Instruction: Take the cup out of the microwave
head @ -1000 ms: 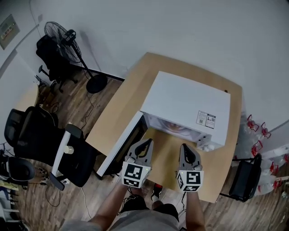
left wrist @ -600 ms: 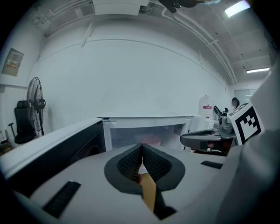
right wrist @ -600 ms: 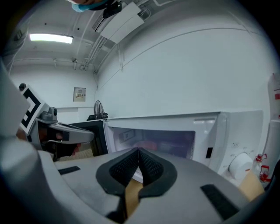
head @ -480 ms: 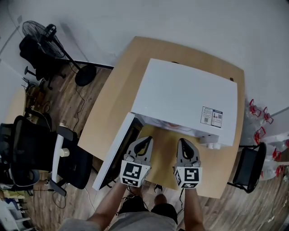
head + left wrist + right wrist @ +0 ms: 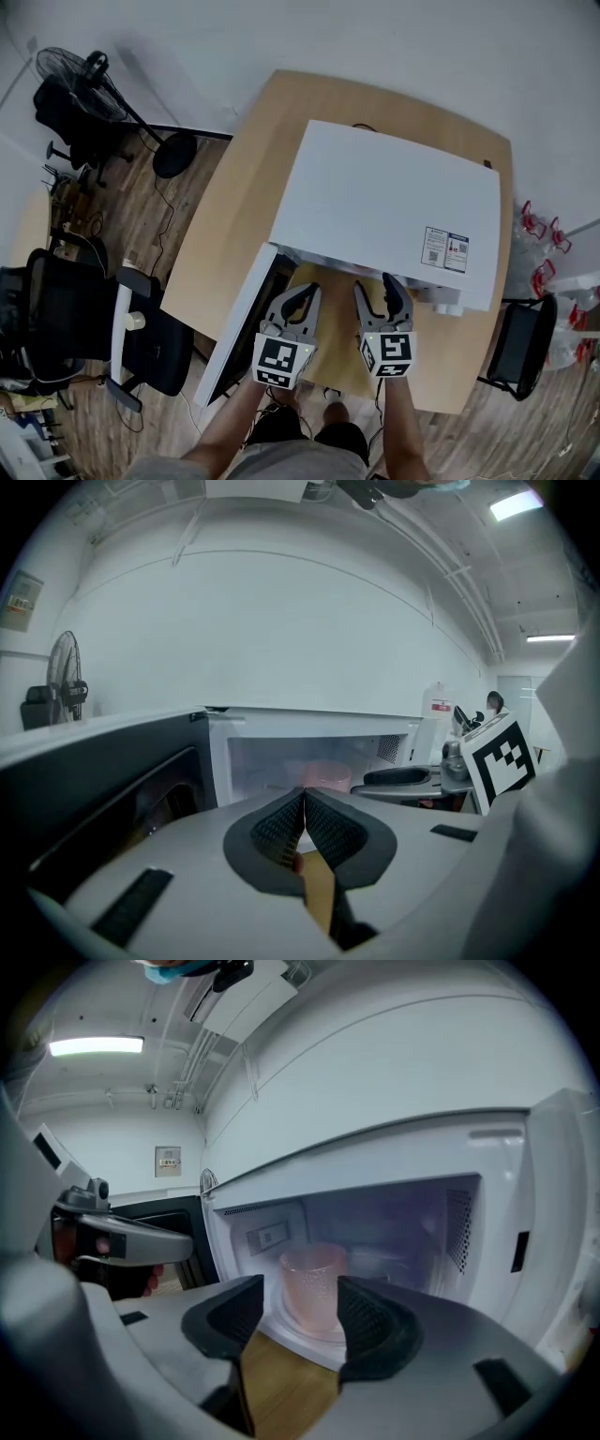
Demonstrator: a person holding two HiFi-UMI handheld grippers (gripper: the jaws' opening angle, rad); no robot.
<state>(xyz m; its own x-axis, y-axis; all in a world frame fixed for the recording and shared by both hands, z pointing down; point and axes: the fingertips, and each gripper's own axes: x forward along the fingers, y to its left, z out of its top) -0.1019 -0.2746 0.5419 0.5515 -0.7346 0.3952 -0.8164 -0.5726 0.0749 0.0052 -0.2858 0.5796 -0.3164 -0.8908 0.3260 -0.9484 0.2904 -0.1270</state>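
A white microwave (image 5: 384, 206) stands on the wooden table, its door (image 5: 244, 323) swung open to the left. Inside, a pink translucent cup (image 5: 314, 1283) stands upright on the turntable; it also shows faintly in the left gripper view as the cup (image 5: 328, 774). My right gripper (image 5: 380, 291) is in front of the cavity mouth. Its jaws have just been opening and stand apart, with the cup framed beyond them and nothing between the pads. My left gripper (image 5: 302, 298) hangs beside it, near the door, with its jaws pressed together and holding nothing.
The table (image 5: 234, 206) ends just behind my grippers. A black office chair (image 5: 66, 309) and a floor fan (image 5: 84, 75) stand to the left. Another dark chair (image 5: 520, 347) is at the right. The open door's edge lies close to the left gripper.
The right gripper's jaws, shut in both earlier frames, now stand apart. Both grippers have come closer to the microwave's opening.
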